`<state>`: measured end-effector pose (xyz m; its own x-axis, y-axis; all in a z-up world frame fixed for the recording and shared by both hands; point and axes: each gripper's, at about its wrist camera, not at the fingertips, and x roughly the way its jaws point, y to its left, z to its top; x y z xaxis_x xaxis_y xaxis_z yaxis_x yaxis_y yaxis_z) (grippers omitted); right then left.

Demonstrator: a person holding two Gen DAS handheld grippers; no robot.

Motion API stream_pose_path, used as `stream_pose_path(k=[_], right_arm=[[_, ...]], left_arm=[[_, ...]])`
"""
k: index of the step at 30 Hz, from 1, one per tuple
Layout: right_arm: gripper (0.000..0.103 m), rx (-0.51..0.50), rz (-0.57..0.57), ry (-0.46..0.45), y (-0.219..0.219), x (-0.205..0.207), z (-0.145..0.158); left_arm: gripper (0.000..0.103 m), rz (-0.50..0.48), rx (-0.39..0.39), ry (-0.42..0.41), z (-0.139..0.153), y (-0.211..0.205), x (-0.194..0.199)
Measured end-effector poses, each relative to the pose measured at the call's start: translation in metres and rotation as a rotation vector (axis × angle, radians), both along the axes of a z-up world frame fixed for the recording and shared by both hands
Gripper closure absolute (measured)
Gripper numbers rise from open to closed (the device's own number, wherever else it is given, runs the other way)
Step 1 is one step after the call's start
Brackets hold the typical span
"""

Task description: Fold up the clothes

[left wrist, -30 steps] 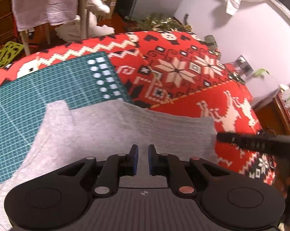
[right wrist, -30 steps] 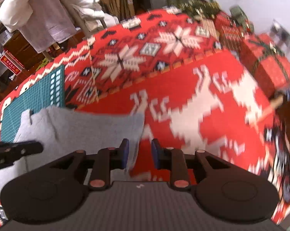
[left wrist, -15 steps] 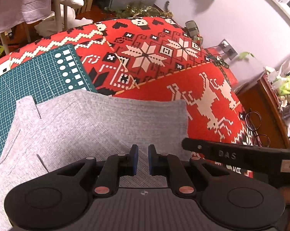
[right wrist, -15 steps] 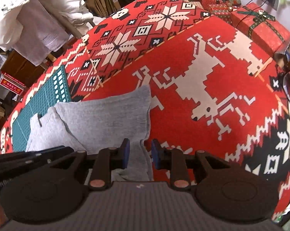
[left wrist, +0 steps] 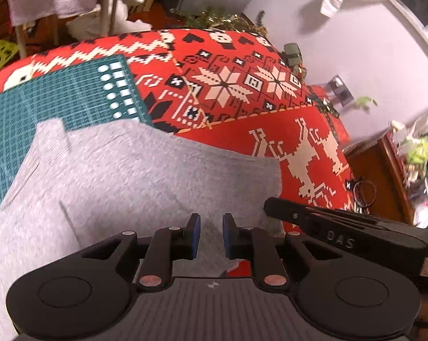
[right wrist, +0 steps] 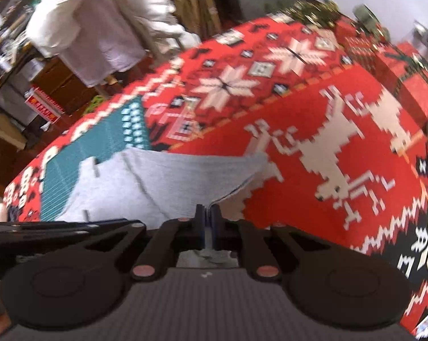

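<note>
1. Biggest thing in the room is the red Christmas blanket (left wrist: 270, 56) with the snowflakes and reindeer, spread over the whole work surface. A green cutting mat (left wrist: 43, 108) lies on top of it at the far left.

2. The grey garment (left wrist: 128, 176) is lying mostly flat, its far-left part over the mat and the rest on the red blanket. Its right edge ends just short of the white reindeer.

3. What changed in the last second: the right gripper (right wrist: 207, 221) was gaping over the shirt's near-right corner, and now its tongs are pressed together with a bit of the grey hem pinched between them. In its own camera you can see the cloth pulled up off the blanket toward the pinch, so that corner is lifted, not just touched.

4. The left gripper (left wrist: 209, 236) hasn't caught up. Its blue-padded tongs are spread the same as before, hovering over the near edge of the shirt with fabric showing in the gap but nothing pinched.

5. My read: one corner is secured, so the fold is half set up. I'd guess the left one has to clamp the hem too before anything gets carried over, otherwise the shirt would just drag crooked.
</note>
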<state>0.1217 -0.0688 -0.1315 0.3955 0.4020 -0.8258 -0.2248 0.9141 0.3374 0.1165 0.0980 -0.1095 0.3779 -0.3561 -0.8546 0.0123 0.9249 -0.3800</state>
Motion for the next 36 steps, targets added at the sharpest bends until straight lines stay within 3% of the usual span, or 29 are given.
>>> stream_pose_path(k=[8, 15, 24, 36], right_arm=[[0.1, 0.0, 0.202, -0.116, 0.064, -0.023, 0.048], [0.1, -0.012, 0.41, -0.162, 0.136, -0.064, 0.07], [0.1, -0.075, 0.685, -0.169, 0.205, -0.127, 0.07], [0.1, -0.133, 0.871, -0.127, 0.247, -0.158, 0.046]], left_arm=[[0.088, 0.135, -0.025, -0.015, 0.022, 0.052, -0.034], [0.088, 0.264, -0.025, -0.02, 0.035, 0.114, -0.077], [0.088, 0.43, -0.047, 0.014, 0.033, 0.166, -0.135], [0.088, 0.556, -0.063, 0.031, 0.023, 0.199, -0.172]])
